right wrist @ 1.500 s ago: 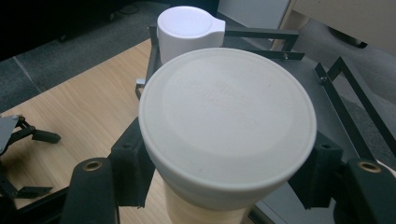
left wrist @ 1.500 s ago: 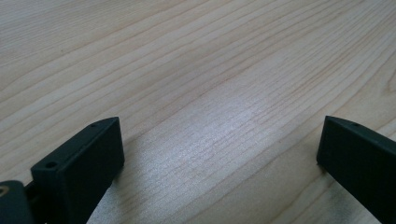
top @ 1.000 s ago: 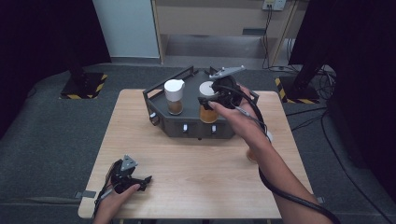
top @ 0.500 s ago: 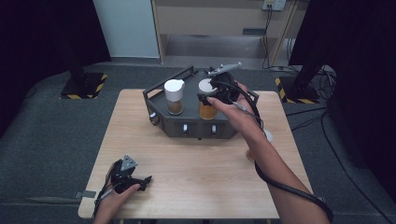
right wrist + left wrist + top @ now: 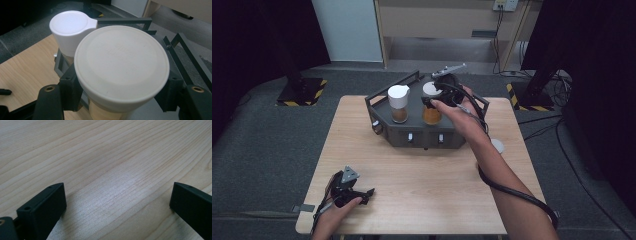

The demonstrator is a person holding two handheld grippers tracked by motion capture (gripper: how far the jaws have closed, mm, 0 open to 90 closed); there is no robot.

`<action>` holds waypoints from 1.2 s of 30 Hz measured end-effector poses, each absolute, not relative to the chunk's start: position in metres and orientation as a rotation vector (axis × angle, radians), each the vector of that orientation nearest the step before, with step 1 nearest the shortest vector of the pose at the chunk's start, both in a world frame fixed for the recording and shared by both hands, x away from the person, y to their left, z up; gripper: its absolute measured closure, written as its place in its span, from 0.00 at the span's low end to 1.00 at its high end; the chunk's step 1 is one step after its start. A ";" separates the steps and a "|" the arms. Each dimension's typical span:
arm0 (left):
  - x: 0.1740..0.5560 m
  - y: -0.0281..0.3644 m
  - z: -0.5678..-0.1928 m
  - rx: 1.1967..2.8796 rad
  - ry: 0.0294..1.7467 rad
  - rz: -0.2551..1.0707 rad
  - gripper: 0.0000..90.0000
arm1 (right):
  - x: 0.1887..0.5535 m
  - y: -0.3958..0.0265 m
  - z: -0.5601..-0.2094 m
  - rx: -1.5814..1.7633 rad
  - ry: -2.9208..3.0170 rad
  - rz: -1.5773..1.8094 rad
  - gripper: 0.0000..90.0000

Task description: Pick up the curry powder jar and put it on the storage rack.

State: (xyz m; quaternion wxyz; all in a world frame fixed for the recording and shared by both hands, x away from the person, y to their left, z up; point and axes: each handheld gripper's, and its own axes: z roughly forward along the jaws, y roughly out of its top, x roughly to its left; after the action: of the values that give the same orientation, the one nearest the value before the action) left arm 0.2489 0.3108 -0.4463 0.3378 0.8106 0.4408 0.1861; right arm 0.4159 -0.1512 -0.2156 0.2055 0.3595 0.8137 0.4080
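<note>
As right tongs (image 5: 120, 100) clamp jar (image 5: 120, 75), left tongs (image 5: 117, 202) gape empty.

The high view looks forward and down from above the person's side, taking in the whole table (image 5: 422, 200) from far off, with the dark rack (image 5: 422, 132) at its far half. The left gripper view sits very low and close, facing along its own claw (image 5: 117, 202) onto bare wood just ahead. The right gripper view looks from close behind and above its claw (image 5: 120, 92) down onto the cream-lidded jar (image 5: 121, 65) between the jaws, with the white-lidded jar (image 5: 71, 26) just beyond; both jars and the rack also show in the high view.
</note>
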 end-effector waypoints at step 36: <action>0.247 0.309 -0.447 2.106 1.159 0.493 0.00 | 0.448 -0.135 -0.240 1.061 2.275 1.122 0.38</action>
State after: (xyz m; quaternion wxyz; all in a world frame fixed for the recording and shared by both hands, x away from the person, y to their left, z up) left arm 0.2470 0.3092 -0.4466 0.3371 0.8081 0.4445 0.1893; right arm 0.4485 -0.1349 -0.2400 0.1949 0.3785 0.8115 0.4004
